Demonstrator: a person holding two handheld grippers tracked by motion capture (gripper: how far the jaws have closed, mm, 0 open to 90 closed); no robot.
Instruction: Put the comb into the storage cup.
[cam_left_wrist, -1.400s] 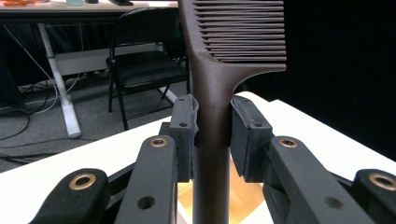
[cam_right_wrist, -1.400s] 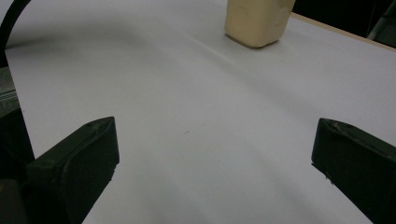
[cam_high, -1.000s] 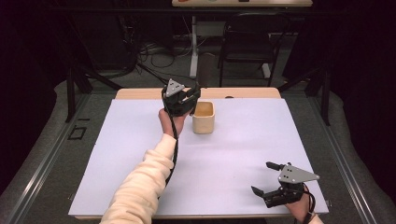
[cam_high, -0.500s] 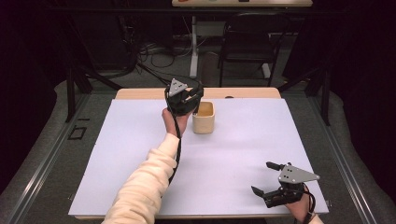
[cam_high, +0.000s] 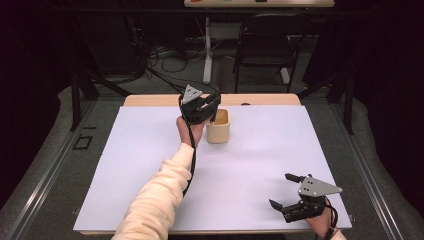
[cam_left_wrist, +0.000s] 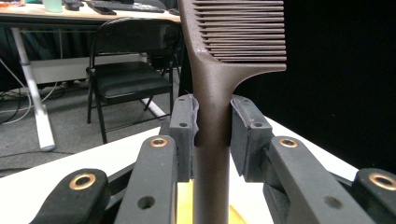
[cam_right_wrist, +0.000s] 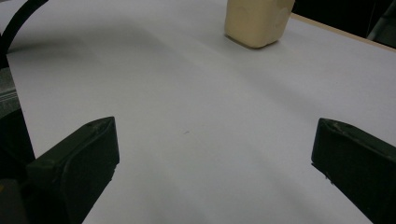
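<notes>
One comb, dark brown plastic, clamped in the left tongs by its handle, pads pressing both sides just below where the teeth start; teeth end points away from the camera, handle runs back down between the jaws. High view puts the left tongs lifted at the rim of the cream cup near the far edge of the desk, comb apparently over or partly in the cup, exact depth not readable. Comb looks light, stiff, narrow; smooth plastic handle so likely a bit slippery and may pivot in the pads if bumped against the cup wall. Best hold is the solid handle as now, not the fine teeth, which could flex or snap. Cup looks light too, likely to tip if the comb pushes sideways. Right tongs rest low at the near right of the desk, jaws spread wide, nothing between them; right gripper view shows bare white surface and the cup well off.
</notes>
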